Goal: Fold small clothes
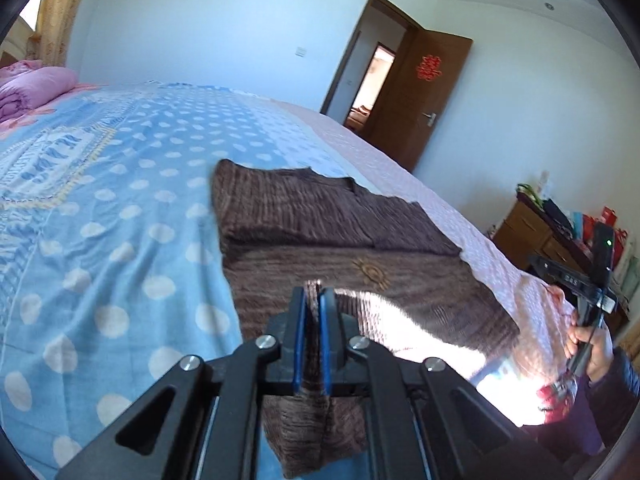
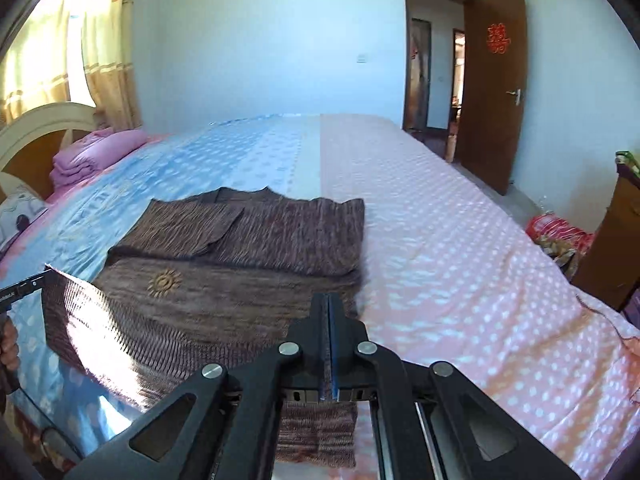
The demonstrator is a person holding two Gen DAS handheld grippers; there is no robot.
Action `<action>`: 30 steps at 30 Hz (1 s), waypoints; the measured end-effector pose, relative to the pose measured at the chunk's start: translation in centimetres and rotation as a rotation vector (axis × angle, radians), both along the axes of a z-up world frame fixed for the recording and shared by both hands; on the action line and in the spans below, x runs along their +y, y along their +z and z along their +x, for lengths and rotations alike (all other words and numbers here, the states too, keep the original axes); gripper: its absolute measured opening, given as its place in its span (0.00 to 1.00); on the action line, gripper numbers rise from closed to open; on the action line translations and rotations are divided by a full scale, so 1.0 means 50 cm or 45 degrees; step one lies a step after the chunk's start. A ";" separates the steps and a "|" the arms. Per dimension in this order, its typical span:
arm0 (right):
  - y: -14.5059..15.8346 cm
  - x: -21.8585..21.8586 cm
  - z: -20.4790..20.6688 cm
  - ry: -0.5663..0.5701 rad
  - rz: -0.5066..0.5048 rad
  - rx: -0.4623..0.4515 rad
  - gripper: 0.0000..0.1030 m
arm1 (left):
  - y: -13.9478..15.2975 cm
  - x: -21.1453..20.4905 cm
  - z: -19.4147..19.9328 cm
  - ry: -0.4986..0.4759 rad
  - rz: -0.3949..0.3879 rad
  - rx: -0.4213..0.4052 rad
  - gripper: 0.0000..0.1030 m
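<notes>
Left wrist: left gripper (image 1: 314,300) and right gripper (image 2: 329,308) both pinched on soft, limp sweater (image 1: 320,220) hem corners; good holds.

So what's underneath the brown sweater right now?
The brown sweater lies on the bedsheet, straddling its blue and pink halves. Its near hem is lifted, pinched in both grippers' fingers. Whatever lies beneath the flat part stays covered.
</notes>
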State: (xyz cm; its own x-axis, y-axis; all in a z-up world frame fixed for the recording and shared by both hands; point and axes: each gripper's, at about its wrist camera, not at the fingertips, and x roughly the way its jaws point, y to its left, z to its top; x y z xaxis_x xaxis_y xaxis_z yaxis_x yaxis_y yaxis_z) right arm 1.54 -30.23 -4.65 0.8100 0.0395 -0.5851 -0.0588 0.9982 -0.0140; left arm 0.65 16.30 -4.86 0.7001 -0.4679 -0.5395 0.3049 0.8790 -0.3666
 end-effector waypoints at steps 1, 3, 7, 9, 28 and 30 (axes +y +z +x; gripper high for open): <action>-0.001 -0.002 0.010 0.013 0.020 0.023 0.01 | -0.001 -0.002 0.010 0.004 0.011 0.009 0.06; -0.008 -0.009 0.026 0.044 0.098 0.079 0.01 | -0.005 -0.008 0.025 -0.009 0.031 0.024 0.06; -0.033 -0.015 0.029 0.081 0.164 0.161 0.12 | -0.020 -0.017 0.015 -0.080 0.043 0.028 0.07; -0.062 -0.018 0.033 0.088 0.201 0.226 0.52 | -0.034 -0.017 0.007 -0.090 0.040 0.040 0.07; -0.175 0.074 0.064 0.168 -0.211 0.315 0.08 | -0.073 -0.042 -0.003 -0.174 0.035 0.108 0.10; -0.164 0.088 0.046 0.176 -0.273 0.257 0.08 | -0.079 -0.047 -0.003 -0.168 0.055 0.108 0.10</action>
State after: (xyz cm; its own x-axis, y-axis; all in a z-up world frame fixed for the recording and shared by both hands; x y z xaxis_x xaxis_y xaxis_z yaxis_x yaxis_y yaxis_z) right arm 3.83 -25.85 -12.86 0.6721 -0.0004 -0.7404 -0.2164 0.9562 -0.1970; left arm 0.49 13.96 -8.80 0.5854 -0.5279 -0.6154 0.3884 0.8488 -0.3587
